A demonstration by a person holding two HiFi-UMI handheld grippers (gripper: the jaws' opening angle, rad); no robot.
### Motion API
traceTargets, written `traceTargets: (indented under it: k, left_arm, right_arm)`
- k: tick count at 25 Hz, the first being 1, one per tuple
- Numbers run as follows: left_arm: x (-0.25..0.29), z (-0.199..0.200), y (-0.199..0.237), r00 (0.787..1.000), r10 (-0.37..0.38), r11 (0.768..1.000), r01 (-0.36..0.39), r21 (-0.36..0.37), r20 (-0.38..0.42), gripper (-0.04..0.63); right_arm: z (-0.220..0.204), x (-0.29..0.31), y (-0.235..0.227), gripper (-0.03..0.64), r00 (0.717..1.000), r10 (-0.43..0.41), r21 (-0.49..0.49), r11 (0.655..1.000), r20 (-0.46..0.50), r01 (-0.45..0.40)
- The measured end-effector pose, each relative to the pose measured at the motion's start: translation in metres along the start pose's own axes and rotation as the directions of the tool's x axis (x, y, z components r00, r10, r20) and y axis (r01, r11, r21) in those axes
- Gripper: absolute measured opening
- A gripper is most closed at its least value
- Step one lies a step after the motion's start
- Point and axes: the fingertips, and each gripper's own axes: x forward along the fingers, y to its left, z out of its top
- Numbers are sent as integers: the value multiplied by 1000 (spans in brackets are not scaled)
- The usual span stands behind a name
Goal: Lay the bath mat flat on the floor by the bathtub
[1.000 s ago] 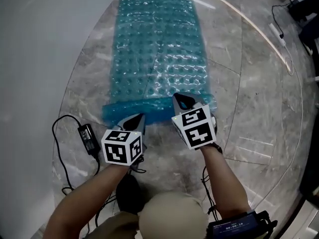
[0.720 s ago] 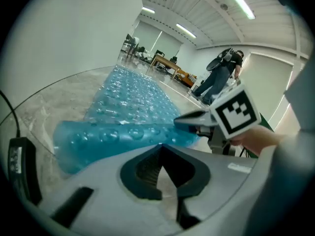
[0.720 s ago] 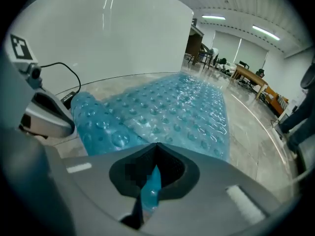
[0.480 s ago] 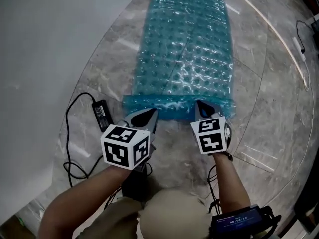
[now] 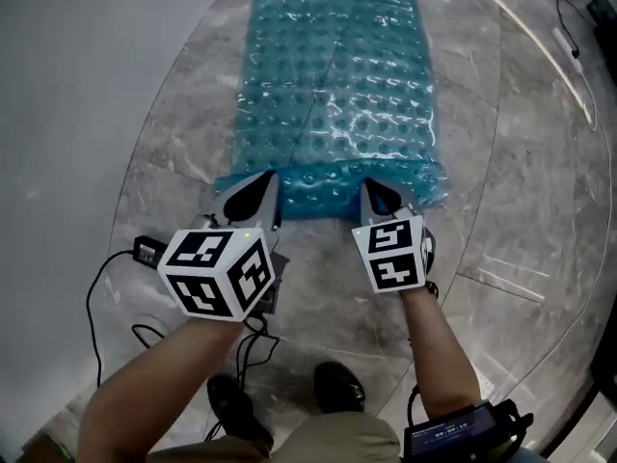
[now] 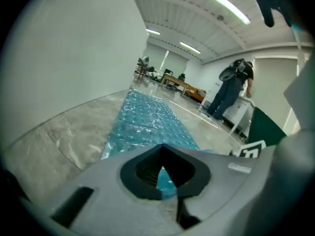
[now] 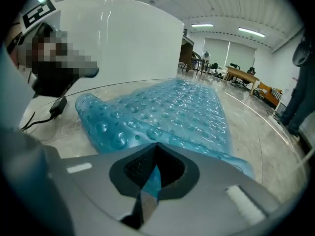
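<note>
Left claw (image 5: 253, 189) and right claw (image 5: 378, 196) both clenched on bath mat (image 5: 337, 75) near edge. Looks like final placement. Next: lower edge flat, release.

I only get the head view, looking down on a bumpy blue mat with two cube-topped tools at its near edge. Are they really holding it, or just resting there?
Observer: Holding. The left gripper view shows the left tool shut, with the edge of the translucent blue plastic bath mat pinched between its jaws.
Operator: And the other one?
Observer: The right gripper view shows the right tool shut on that edge too.
Operator: Does the mat lie flat?
Observer: Not yet. Seen low from the right tool, the near edge bulges up off the grey marble floor.
Operator: Is anyone else around?
Observer: Yes, a person in dark clothes stands far off, at the right of the left gripper view.
</note>
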Motion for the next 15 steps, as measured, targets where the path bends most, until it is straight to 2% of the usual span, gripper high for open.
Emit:
traceTargets:
  k: [3,8,9,12,15]
  left_arm:
    - [23,-29,-9,999,11,990,-6,-142,35,8]
    - [40,-66,-7,999,31,972,-26,-234,21,8]
    - [38,-72,-6,999,30,969,-25,-246,16,8]
    - [31,-90,-9,999,33,975,-34,-222,-9,8]
    - [26,-105,-6,998,42,967,-50,-250,-36,8]
  right_arm:
    - [-10,-12,6,5,999,-37,-30,999,13,38]
    - [-19,-26,14,5,998,-32,-51,998,46,35]
    - [-24,-30,18,5,999,-17,-32,999,42,19]
    - [-41,-41,28,5,998,70,68,995,4,-70]
    - [-34,-58,31,6,985,173,144,975,-2,-171]
